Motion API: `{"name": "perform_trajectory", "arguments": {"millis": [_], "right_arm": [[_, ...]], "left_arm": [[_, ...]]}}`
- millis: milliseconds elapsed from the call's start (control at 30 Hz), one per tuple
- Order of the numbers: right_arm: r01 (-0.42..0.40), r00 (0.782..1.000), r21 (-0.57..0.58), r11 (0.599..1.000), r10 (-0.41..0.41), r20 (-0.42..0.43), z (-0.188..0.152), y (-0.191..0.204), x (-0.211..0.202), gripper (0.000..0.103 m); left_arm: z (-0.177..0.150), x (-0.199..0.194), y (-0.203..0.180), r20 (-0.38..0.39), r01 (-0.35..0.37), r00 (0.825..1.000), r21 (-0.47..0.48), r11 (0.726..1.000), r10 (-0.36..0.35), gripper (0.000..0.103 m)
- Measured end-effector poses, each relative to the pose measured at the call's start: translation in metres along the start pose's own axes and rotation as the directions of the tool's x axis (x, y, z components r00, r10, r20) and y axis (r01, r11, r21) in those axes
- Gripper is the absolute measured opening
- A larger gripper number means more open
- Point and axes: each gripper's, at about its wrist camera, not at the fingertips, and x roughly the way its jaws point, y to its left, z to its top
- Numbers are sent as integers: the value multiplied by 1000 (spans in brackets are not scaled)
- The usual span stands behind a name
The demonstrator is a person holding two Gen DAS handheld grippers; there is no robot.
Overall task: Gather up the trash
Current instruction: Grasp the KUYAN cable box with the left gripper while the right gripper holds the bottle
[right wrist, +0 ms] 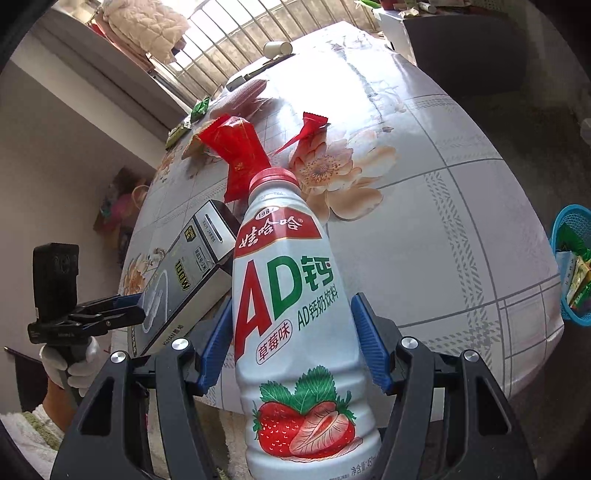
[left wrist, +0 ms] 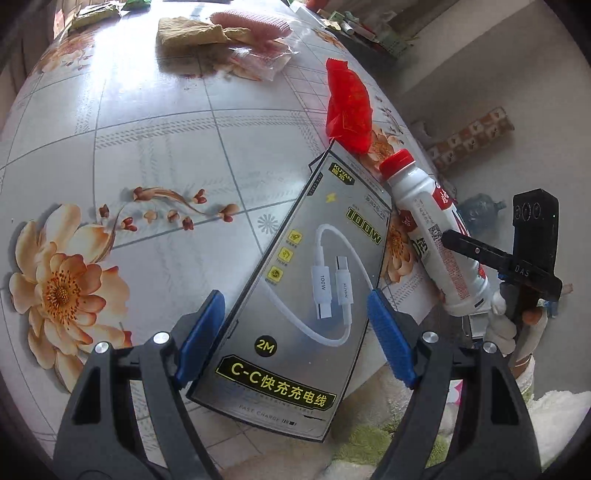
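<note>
Nearest the right wrist camera, the right gripper (right wrist: 291,341) has its blue ribbed pads (right wrist: 369,343) pressed against the sides of a white plastic milk-drink bottle (right wrist: 291,332) — a waisted shape with a red screw cap, a red and green label and a printed strawberry near its base. The bottle points neck-first away from the camera, over the edge of the table (right wrist: 461,229).

In the left wrist view, the left gripper (left wrist: 295,332) is spread wide around a flat, glossy silver charging-cable box (left wrist: 306,291) with black edges and yellow-green lettering (a white cable is pictured on its face). Both blue pads (left wrist: 205,332) lie against the box's long edges, pinching it, and its near end juts past the table's rim.

Just beyond the box's far corner is a crumpled red plastic wrapper (left wrist: 349,107), thin and shiny; the right wrist view shows a second, smaller red wrapper (right wrist: 308,129) twisted to a point, close by. The table wears a smooth, glossy cloth printed with grey grid lines and large peach flowers.

Farther back lie a folded beige cloth (left wrist: 192,33) and a pink ribbed item (left wrist: 251,24). Off the table's right side — seen from the right wrist — a blue mesh basket (right wrist: 570,266) holds colourful packets.
</note>
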Motion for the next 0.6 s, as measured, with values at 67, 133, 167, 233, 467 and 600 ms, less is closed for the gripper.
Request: {"name": "perform_trajectory", "arguments": {"millis": [67, 133, 167, 233, 467, 600], "right_arm": [[-3, 1000, 15, 1000, 3, 8, -2, -2, -1, 61], [-9, 1000, 31, 999, 8, 10, -2, -4, 1, 61], [-11, 1000, 39, 999, 11, 5, -3, -5, 2, 61], [-17, 1000, 55, 998, 17, 0, -4, -6, 4, 62], [-28, 1000, 88, 996, 28, -2, -4, -9, -1, 62], [-25, 1000, 87, 996, 25, -3, -5, -8, -1, 63]], "left_arm": [[-10, -10, -2, 61, -9, 998, -13, 1000, 10, 80], [-19, -14, -9, 116, -58, 992, -14, 998, 59, 81], [-22, -15, -13, 136, -84, 987, -11, 996, 85, 81], [-26, -15, -20, 159, -120, 980, -7, 993, 120, 82], [-28, 4, -52, 136, -232, 966, 82, 969, 220, 82], [-20, 11, -63, 140, -250, 962, 102, 963, 235, 82]]}}
